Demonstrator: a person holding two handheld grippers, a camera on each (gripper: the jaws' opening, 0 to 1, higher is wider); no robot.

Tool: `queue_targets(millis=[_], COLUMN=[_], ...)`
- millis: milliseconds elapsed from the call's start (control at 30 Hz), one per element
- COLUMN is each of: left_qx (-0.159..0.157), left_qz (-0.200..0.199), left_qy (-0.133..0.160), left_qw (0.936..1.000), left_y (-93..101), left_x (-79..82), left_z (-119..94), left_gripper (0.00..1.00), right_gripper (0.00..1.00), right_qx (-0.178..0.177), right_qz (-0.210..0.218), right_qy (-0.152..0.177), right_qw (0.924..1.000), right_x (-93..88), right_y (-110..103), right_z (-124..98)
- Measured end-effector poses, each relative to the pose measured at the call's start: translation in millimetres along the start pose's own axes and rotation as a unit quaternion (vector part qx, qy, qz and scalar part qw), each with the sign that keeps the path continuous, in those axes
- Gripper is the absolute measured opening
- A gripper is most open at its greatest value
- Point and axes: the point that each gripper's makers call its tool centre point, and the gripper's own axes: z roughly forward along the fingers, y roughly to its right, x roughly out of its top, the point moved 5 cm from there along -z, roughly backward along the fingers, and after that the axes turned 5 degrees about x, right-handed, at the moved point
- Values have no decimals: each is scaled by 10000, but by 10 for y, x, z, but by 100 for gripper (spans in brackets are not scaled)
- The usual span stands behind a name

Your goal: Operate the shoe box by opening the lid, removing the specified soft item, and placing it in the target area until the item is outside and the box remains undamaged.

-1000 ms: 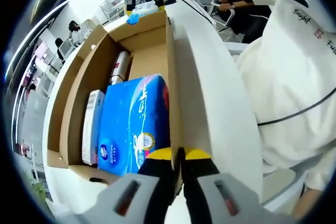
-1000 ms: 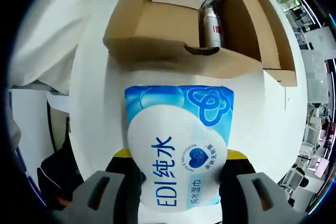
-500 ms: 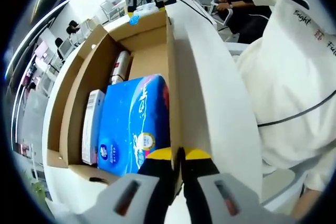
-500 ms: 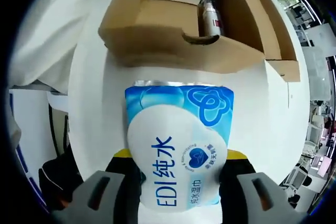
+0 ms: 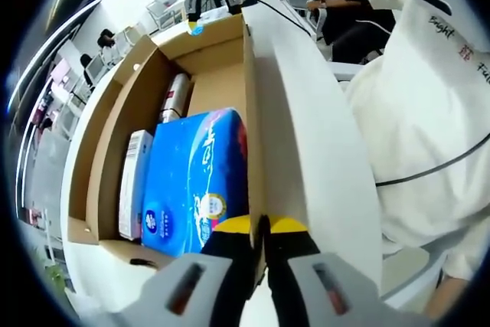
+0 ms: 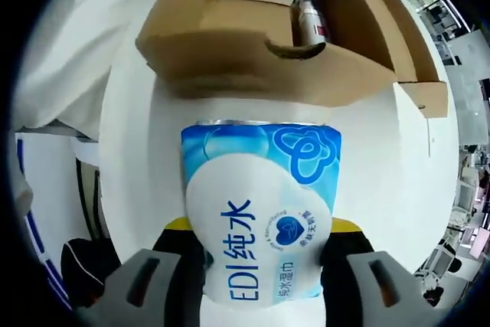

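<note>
The left gripper (image 5: 262,229) is clamped on the raised lid (image 5: 306,135) of the cardboard shoe box (image 5: 115,112), its yellow-tipped jaws pinched together on the lid's near edge, holding the lid upright along the box's right side. Inside the open box lie a blue tissue pack (image 5: 195,181), a slim white carton (image 5: 134,185) against its left side, and a silvery bottle (image 5: 174,99) farther back. A person's white sleeve (image 5: 429,97) hangs to the right of the lid. This view is almost the same as a second ago; only the background past the far end of the box has shifted slightly.

In the right gripper view, the right gripper (image 6: 262,254) is closed on the wet-wipes pack (image 6: 260,204), a soft blue-and-white packet with a large white label, held between the jaws above the white bench (image 6: 383,158). The pack is outside the box, just in front of its near end wall. Compared with a second ago, the box (image 6: 253,59) sits slightly higher and looks larger in the right gripper view, so the camera has moved a little, while the pack sits between the jaws exactly as before.
</note>
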Motion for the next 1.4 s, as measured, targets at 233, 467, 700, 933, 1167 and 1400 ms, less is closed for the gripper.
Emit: queue_targets(millis=[233,467,700,933,1167,1400], left_qx=[10,-13,-1,-100,-117,-115], left_qz=[5,-3,-15,-153,-143,-194], left_qy=[8,10,5,-20,-9,3], left_qw=[10000,10000,10000,9998,9998,9997], left_y=[2,1,1,-17,-23,-23], left_x=[2,1,1,-4,-23,-18], left_z=[0,-1,-1,-1,-2,-5], left_gripper=[3,3,3,3,3,3], right_gripper=[62,63,58,54,46,43], right_qx=[-35,-174,-369,-412,-1035,-1993], right_qz=[-167,-193,5,378,539,1347], right_qy=[-102,-92,248,643,1149,2133], right_qw=[9998,9996,9990,9964,9865,9469], right_x=[2,18,39,96,100,125], right_y=[2,6,-6,-38,56,191], right_z=[6,-50,-240,-502,-774,-1021])
